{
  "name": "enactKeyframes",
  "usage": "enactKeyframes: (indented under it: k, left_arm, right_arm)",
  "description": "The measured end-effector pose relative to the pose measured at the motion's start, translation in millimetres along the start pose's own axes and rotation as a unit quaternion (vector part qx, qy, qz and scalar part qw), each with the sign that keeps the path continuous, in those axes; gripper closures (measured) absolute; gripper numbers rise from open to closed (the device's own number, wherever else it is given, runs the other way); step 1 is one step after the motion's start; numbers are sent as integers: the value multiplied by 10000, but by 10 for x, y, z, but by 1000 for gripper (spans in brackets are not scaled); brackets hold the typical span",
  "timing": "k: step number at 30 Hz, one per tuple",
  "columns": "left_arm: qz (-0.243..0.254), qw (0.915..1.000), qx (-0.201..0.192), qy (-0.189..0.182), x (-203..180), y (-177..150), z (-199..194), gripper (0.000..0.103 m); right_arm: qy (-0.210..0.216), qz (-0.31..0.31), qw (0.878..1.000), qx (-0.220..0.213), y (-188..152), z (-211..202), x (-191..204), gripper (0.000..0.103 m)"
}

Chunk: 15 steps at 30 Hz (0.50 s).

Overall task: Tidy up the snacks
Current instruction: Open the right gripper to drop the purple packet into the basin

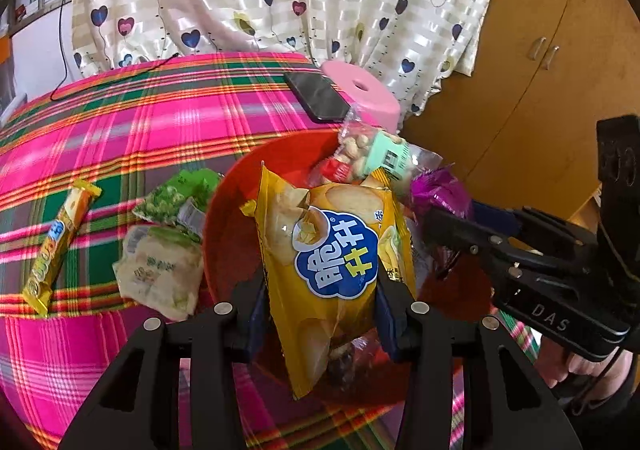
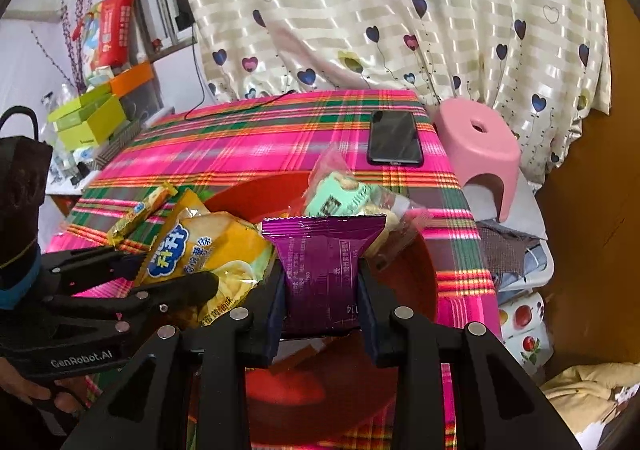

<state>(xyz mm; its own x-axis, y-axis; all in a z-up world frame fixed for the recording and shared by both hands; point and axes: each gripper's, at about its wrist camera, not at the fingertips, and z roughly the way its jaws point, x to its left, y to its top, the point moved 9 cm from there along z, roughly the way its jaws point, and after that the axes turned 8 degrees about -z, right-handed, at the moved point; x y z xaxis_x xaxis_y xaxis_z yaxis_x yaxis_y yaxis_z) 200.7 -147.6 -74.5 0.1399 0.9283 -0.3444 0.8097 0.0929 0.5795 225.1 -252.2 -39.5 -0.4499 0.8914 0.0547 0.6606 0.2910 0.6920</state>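
While your left gripper (image 1: 320, 290) clamps the yellow chip bag (image 1: 332, 250) upright and your right gripper (image 2: 322, 286) pinches the purple packet (image 2: 324, 266), both hang over the red bowl (image 1: 232, 218); release straight down, right one nearer its centre.

Bare plaid cloth (image 1: 168, 122) behind basin (image 1: 232, 210)

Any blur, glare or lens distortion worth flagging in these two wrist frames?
Left wrist: fisheye bows the plaid tablecloth; yellow chip bag sharp with small glints. Right wrist: purple packet shows foil sheen, its print soft; phone screen reflects light.
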Motion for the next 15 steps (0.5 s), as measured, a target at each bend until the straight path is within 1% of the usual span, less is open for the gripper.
enactKeyframes:
  k: [4, 7, 9, 12, 15]
  left_arm:
    - [5, 9999, 62, -109, -56, -85, -45, 57]
    - [95, 9998, 92, -129, -94, -123, -69, 56]
    - [119, 9997, 93, -165, -110, -138, -90, 55]
    - [145, 9997, 11, -179, -114, -151, -149, 49]
    - [161, 9997, -45, -194, -116, -163, -202, 47]
  right_arm:
    - [71, 114, 9998, 131, -163, -70, 15, 73]
    - [135, 80, 9996, 234, -272, -95, 64, 71]
    - [147, 46, 9995, 268, -311, -107, 93, 67]
    - [97, 54, 9997, 226, -313, -157, 99, 62]
    - [97, 65, 9998, 140, -292, -233, 108, 62]
